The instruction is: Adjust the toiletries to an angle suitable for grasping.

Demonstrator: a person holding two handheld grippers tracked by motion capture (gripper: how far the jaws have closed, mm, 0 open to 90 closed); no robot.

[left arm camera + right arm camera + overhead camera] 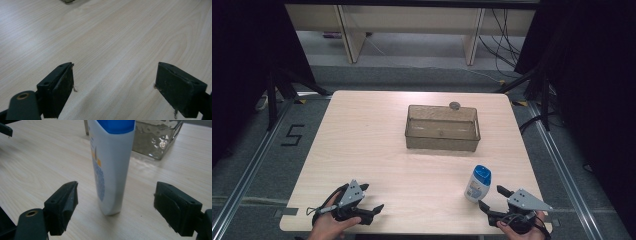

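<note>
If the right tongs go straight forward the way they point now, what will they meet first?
Most likely the bottle: it stands upright just ahead of the open right tongs, in line with the gap between the jaws. The bin lies farther behind it.

Left gripper (373, 198) jaws wide apart; right gripper (493, 198) likewise.
</note>
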